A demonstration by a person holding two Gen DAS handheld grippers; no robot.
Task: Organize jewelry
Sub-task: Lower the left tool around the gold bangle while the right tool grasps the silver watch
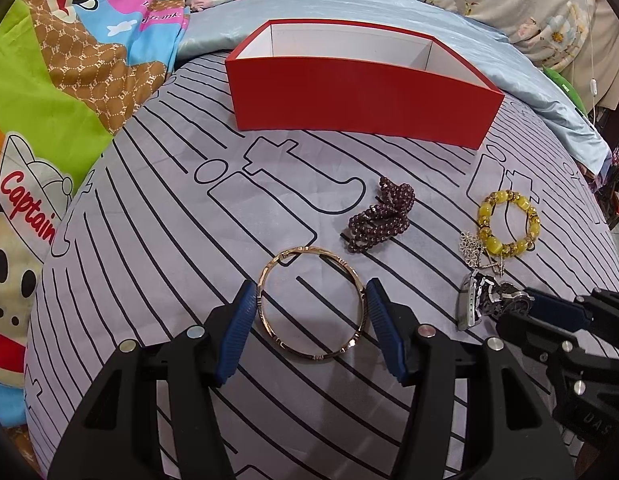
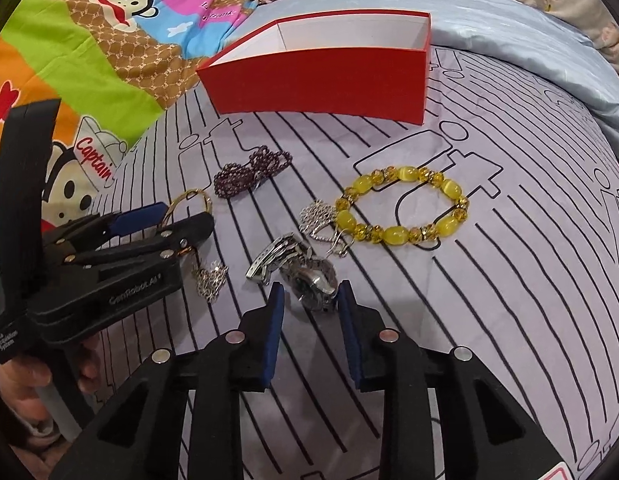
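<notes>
A gold bangle (image 1: 305,251) lies flat on the striped grey sheet, and my left gripper (image 1: 309,304) is shut on it, one blue pad against each side. In the right wrist view the bangle (image 2: 189,194) peeks out behind that left gripper (image 2: 177,212). A silver watch (image 2: 313,280) lies between the tips of my right gripper (image 2: 311,292); a sliver of sheet shows at the left pad, so it is open. The left wrist view shows the same watch (image 1: 475,300) at the right gripper (image 1: 521,306). An empty red box (image 1: 361,96) (image 2: 317,80) stands farther back.
Purple beads (image 1: 379,216) (image 2: 249,172), a yellow bead bracelet (image 1: 497,198) (image 2: 397,234) and silver filigree pieces (image 1: 471,246) (image 2: 315,216) lie between grippers and box. Another silver piece (image 2: 209,280) sits left of the watch. A cartoon quilt (image 1: 69,92) borders the left; a hand (image 2: 21,392) holds the left gripper.
</notes>
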